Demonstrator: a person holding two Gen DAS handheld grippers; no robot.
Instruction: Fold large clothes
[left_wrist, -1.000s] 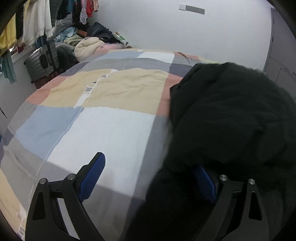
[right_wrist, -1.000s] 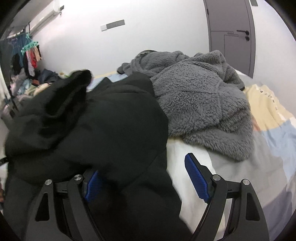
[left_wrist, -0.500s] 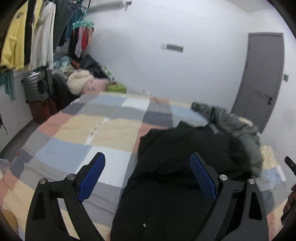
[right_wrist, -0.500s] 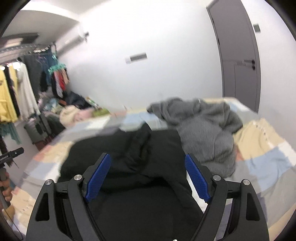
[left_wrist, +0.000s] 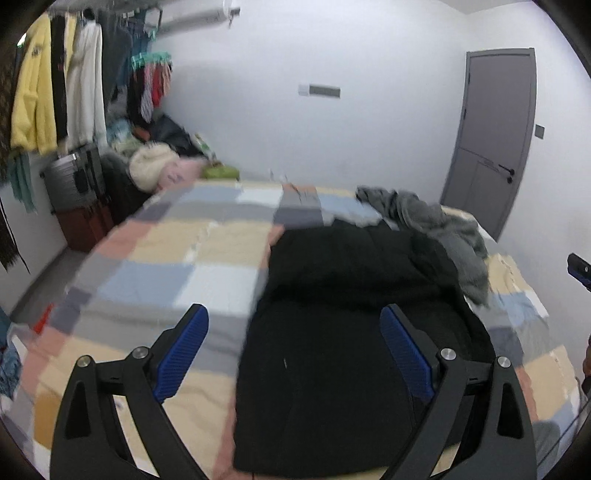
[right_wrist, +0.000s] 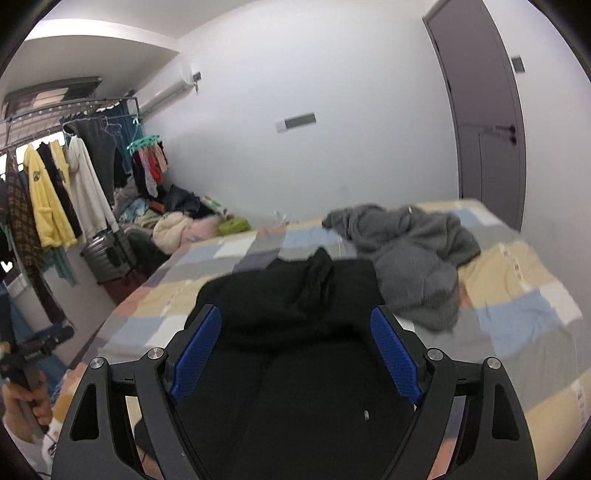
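A large black garment (left_wrist: 354, 332) (right_wrist: 295, 369) lies spread on the patchwork bed (left_wrist: 177, 266) (right_wrist: 517, 295), its far end bunched up. A grey fleece garment (left_wrist: 436, 229) (right_wrist: 410, 251) lies crumpled beyond it, touching its far right edge. My left gripper (left_wrist: 293, 343) hangs open above the near part of the black garment, nothing between its blue pads. My right gripper (right_wrist: 295, 343) is also open and empty above the same garment. The edge of the right gripper (left_wrist: 580, 269) shows at the right of the left wrist view. A hand holding the left gripper (right_wrist: 33, 354) shows at the lower left of the right wrist view.
A clothes rail with hanging garments (left_wrist: 55, 92) (right_wrist: 55, 177) runs along the left wall. Below it stand a grey suitcase (left_wrist: 70, 181) (right_wrist: 107, 254) and a heap of clothes (left_wrist: 159, 166) (right_wrist: 177, 225). A grey door (left_wrist: 491, 140) (right_wrist: 484, 110) is at the far right.
Both grippers have pulled back and risen away from the black garment, which now lies on the bed free of them. The view has widened from close cloth to the whole bed.
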